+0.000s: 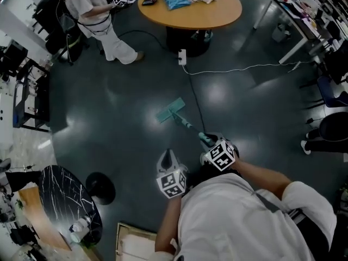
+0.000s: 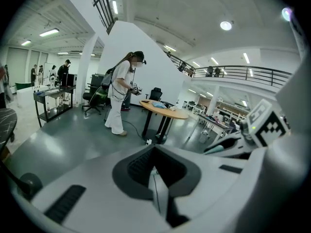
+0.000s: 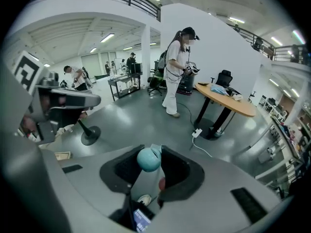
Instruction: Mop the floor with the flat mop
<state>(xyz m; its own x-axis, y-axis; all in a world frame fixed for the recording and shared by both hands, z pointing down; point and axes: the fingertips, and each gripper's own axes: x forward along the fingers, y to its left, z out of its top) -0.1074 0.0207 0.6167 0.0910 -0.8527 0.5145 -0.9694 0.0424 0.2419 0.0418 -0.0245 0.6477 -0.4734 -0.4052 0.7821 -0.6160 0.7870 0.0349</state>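
The flat mop has a teal head lying flat on the dark floor ahead of me. Its thin handle slants back to my right gripper, which is shut on the handle's teal grip. In the right gripper view the rounded teal handle end sits between the jaws of the right gripper. My left gripper is held beside it to the left, apart from the mop, jaws together with nothing in them. In its own view the left gripper shows only floor beyond.
A round wooden table stands ahead, with a power strip and a white cable on the floor near it. A person in white stands at the far left. A black disc base and a dark marbled table are near left.
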